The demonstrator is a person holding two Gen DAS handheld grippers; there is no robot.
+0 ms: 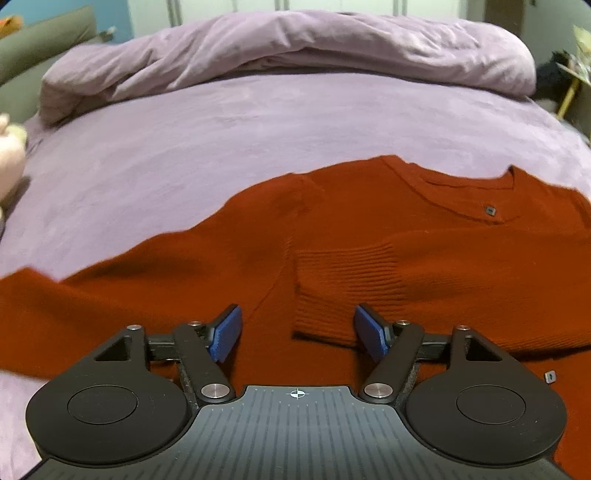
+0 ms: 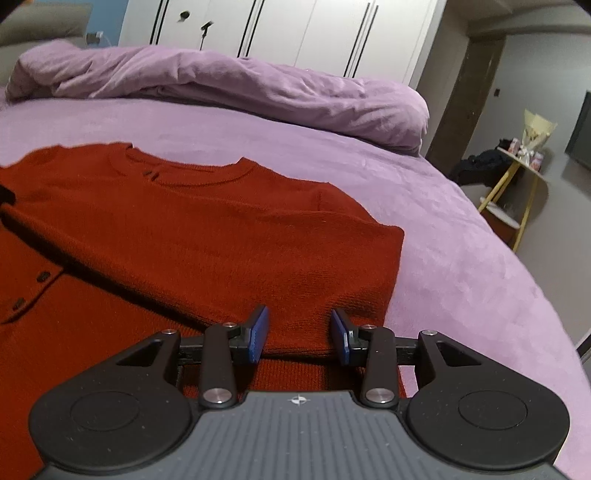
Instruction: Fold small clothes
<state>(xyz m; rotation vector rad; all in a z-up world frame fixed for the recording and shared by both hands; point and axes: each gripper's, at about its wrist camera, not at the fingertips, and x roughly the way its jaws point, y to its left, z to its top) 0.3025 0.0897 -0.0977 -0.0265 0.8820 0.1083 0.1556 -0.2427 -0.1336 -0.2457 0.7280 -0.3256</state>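
A rust-red knit sweater [image 1: 221,240] lies flat on the purple bed, buttons up. One sleeve is folded across the chest, and its ribbed cuff [image 1: 343,288] rests just ahead of my left gripper [image 1: 297,332]. That gripper is open, its blue pads wide apart above the cloth and touching nothing. In the right wrist view the sweater [image 2: 184,229] shows a folded side edge near the bed's right part. My right gripper [image 2: 299,334] hovers over that folded layer with its pads apart; the cloth between them lies flat and unpinched.
A bunched purple duvet [image 1: 295,48] runs along the far side of the bed sheet [image 1: 221,129]. A pale plush toy [image 1: 9,155] sits at the left edge. Beyond the bed's right side stand a yellow-legged side table [image 2: 517,173] and white wardrobe doors [image 2: 295,33].
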